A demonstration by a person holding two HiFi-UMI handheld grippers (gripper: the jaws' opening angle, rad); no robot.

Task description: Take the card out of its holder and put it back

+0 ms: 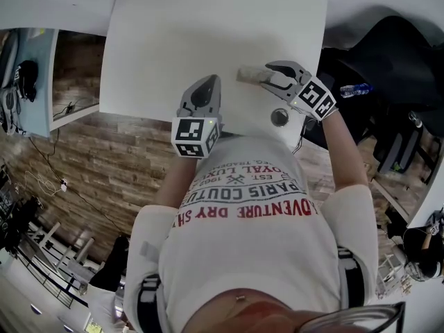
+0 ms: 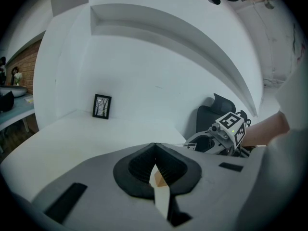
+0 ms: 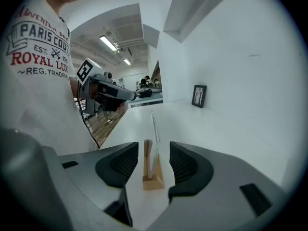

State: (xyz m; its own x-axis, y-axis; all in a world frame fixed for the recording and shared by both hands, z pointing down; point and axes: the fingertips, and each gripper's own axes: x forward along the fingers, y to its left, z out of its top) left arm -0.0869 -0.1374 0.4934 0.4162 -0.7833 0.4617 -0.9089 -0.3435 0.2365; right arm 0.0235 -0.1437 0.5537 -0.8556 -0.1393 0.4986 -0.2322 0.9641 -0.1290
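A clear card (image 3: 154,136) stands upright in a small wooden holder (image 3: 152,179) on the white table (image 1: 180,33). My right gripper (image 3: 154,152) is open, one jaw on each side of the card and holder, with a visible gap on both sides. In the head view the holder (image 1: 248,74) sits just left of the right gripper (image 1: 269,75), near the table's right edge. My left gripper (image 1: 207,85) hovers at the near table edge, to the left of the holder and apart from it. Its jaws (image 2: 154,150) are shut, and I see nothing held between them.
A small round object (image 1: 279,117) lies on the table near the right gripper. A small black picture frame (image 2: 101,106) leans against the far wall. A dark office chair (image 1: 388,54) and a bottle (image 1: 355,89) are off the table's right side. Wooden floor lies below the near edge.
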